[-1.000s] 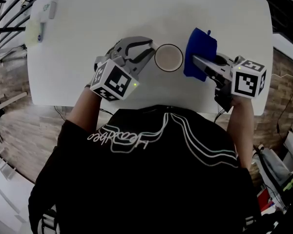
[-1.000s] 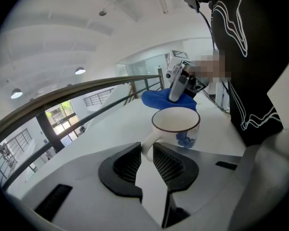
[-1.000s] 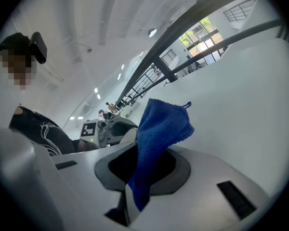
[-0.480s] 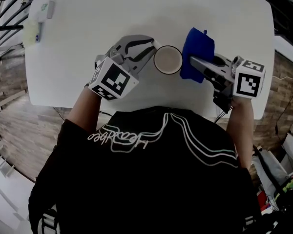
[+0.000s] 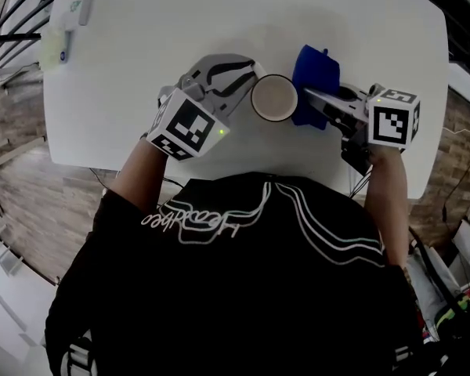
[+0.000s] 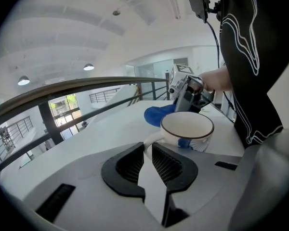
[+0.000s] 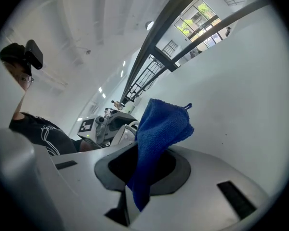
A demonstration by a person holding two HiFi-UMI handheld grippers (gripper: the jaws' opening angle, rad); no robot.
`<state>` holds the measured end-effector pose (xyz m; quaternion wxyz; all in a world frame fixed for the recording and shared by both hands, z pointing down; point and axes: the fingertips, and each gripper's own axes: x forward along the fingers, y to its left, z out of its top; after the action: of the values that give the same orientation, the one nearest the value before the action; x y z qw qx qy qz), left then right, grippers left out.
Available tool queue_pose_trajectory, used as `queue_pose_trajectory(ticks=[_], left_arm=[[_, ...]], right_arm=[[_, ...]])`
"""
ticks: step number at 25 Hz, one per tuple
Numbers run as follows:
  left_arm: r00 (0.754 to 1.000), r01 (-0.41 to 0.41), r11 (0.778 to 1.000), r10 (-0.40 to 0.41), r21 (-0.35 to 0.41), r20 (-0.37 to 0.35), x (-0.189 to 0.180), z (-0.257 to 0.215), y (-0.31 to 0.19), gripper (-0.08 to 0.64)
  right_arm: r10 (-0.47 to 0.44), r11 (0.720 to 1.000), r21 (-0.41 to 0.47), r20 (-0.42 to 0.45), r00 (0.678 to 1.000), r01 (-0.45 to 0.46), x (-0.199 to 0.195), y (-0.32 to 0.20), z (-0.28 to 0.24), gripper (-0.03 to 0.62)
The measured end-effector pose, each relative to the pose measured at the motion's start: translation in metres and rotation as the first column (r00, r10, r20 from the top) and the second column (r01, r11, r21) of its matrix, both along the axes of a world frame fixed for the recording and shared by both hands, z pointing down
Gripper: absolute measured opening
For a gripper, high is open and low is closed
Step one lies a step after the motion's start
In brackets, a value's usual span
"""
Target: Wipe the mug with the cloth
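On the white counter point(image 5: 180, 22), close to the person's body, a pale mug point(image 5: 273, 99) stands upright with its open mouth up, and it sits between the two grippers. From the mug's left side the left gripper point(image 5: 247, 75) reaches in, and in the left gripper view its dark ribbed fingers point(image 6: 166, 165) have only a narrow gap between them, with the mug's white handle point(image 6: 154, 137) caught at their tips; they have just been closing on it. From the other side comes the right gripper point(image 5: 313, 99), whose fingers point(image 7: 116, 170) are pinched tight on a blue cloth point(image 5: 315, 73). In the right gripper view the cloth rises out of the grip in a bunched fold, with a short tail hanging below it. Seen from the head view, the cloth lies just beside the mug's right wall, at or very near touching it; actual contact cannot be confirmed. Each gripper carries a cube with square black-and-white markers on its rear end. Far off at the counter's back-left corner lie a few small pale items point(image 5: 63, 44), too small to identify. The person's black top with white line print fills the lower part of the head view.
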<state>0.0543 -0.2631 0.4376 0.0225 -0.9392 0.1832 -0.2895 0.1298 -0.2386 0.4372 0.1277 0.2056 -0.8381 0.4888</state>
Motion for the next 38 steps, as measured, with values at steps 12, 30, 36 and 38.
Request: queue_pose_trajectory(ticks=[12,30,36,38], left_arm=[[1.0,-0.021,1.0,0.021,-0.004,-0.007,0.005,-0.002,0.005,0.057],[0.994,-0.105,0.994,0.105,-0.008,0.009,0.018,-0.001,-0.007,0.055],[0.995,-0.1,0.995,0.1,-0.018,0.007,0.015,0.005,-0.016,0.056],[0.995,-0.094,0.995,0.094,-0.021,0.012,0.013,0.008,-0.018,0.056]], right_arm=[[-0.08,0.997,0.009,-0.106,0.991,0.082,0.002,0.002,0.019,0.051],[-0.223,0.955,0.219,0.087,0.971,0.2,-0.007,-0.036,-0.053,0.051],[-0.289,0.94,0.212,0.087,0.953,0.266,-0.024,-0.039,-0.04,0.051],[-0.301,0.937,0.207,0.07,0.951,0.281,-0.029,-0.041,-0.032,0.051]])
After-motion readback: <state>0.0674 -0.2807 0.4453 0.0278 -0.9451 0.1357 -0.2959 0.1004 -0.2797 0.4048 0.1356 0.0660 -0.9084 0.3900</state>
